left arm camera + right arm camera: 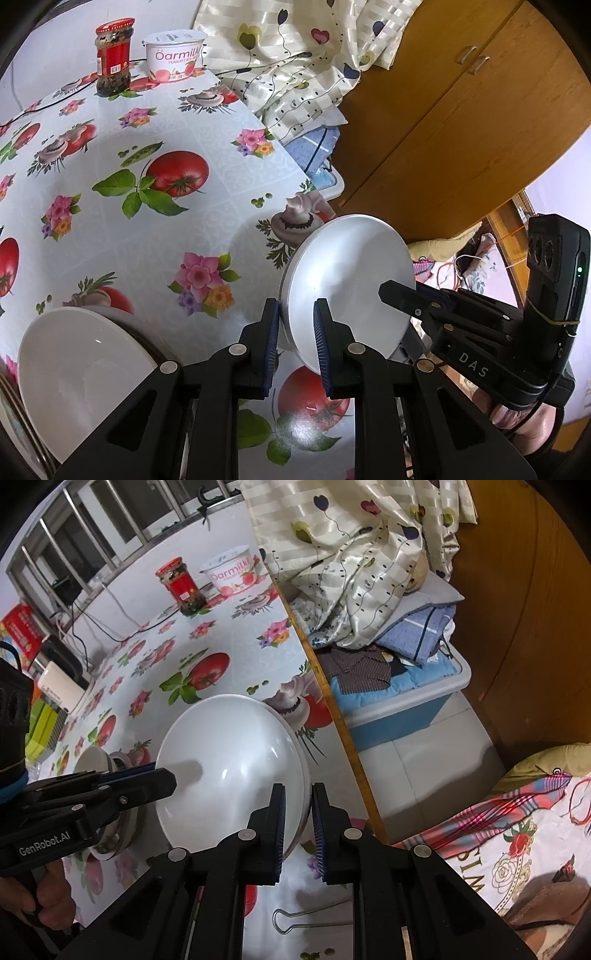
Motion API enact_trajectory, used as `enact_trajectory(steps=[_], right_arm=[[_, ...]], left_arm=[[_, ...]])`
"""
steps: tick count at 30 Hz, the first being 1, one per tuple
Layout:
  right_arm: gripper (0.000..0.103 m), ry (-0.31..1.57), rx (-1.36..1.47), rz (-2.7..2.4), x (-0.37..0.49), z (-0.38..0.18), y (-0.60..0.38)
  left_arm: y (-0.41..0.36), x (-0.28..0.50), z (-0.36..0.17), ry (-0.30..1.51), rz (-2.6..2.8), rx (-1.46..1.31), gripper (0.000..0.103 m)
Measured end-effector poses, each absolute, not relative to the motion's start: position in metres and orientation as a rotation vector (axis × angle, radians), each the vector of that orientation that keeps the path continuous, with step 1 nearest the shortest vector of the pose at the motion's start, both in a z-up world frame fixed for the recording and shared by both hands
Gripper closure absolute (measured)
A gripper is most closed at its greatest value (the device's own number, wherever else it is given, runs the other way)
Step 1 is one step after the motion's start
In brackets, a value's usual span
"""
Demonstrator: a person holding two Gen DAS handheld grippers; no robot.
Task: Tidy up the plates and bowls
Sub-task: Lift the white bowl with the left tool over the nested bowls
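Observation:
A white plate (351, 266) stands on edge above the flowered tablecloth (147, 229), near the table's right edge. My left gripper (295, 332) is shut on its lower rim, one pad behind the rim and one on its face. My right gripper (298, 808) is shut on the opposite rim of the same plate (229, 746). In the left wrist view the right gripper (391, 293) reaches in from the right, one finger lying on the plate's face. In the right wrist view the left gripper (166, 773) comes in from the left. Another white plate (85, 369) tops a stack at lower left.
A red-lidded jar (113, 55) and a yogurt tub (173, 55) stand at the table's far end. Curtain fabric (295, 55), a wooden cabinet (461, 110) and a blue box of clothes (399, 709) lie beyond the table's right edge. A wire clip (295, 919) rests near me.

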State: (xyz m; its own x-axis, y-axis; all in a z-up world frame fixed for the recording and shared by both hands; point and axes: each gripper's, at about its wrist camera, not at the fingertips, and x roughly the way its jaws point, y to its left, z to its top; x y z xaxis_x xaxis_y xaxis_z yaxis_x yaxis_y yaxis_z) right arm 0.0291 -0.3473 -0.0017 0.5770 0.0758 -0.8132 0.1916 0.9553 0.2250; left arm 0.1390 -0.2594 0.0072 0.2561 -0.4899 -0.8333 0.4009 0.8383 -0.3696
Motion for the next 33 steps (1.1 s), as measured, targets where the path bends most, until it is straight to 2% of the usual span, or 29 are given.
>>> enact_trajectory(steps=[33], right_arm=[[0.089,0.885,0.224,-0.040,0.026,0.051,-0.310]], left_arm=[[-0.218,0.122,0.052,1.042,-0.588,-0.146,0.083]])
